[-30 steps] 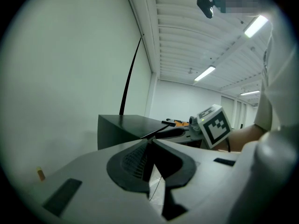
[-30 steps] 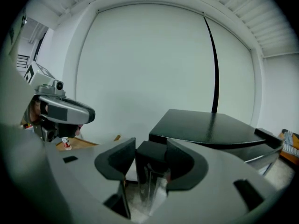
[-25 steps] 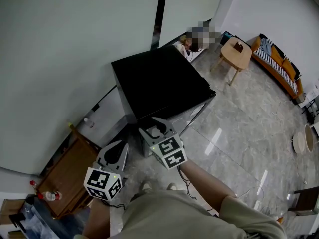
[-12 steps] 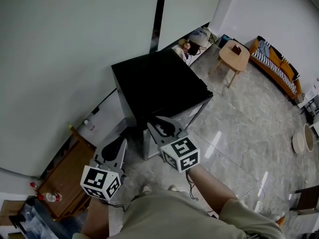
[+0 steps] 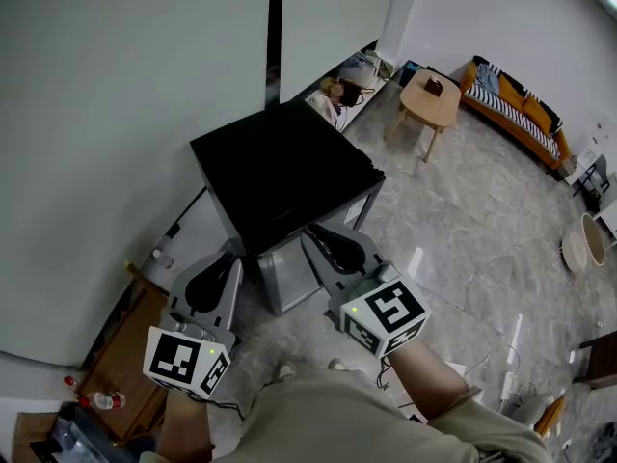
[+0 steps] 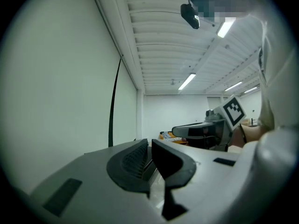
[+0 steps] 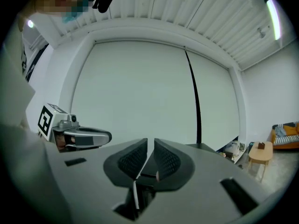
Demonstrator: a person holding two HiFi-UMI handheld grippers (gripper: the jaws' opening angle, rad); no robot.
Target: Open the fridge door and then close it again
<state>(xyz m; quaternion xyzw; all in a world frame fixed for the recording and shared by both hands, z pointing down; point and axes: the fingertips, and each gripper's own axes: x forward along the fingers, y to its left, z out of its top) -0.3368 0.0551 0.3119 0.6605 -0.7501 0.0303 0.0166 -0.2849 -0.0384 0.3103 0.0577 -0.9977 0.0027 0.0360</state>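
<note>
Head view: the fridge [image 5: 280, 172] stands at centre, a low box with a glossy black top and pale grey sides. It sits on the floor against the wall, and its door looks shut, with no gap showing. The left tongs [image 5: 224, 263] hang at 7 o'clock of it and the right tongs [image 5: 323, 237] at 5 o'clock. Both are just short of its near corner, and neither seems to touch it.

The door should swing stiffly on its hinge, probably held by a seal, so a firm pull at its free edge would suit. No handle can be made out.

Left gripper view: the left tongs [image 6: 149, 150] are closed to a slit with nothing between them, and they point level at the wall.

Right gripper view: the right tongs [image 7: 150, 155] have just been closing. Their ribbed pads are nearly together and empty.
</note>
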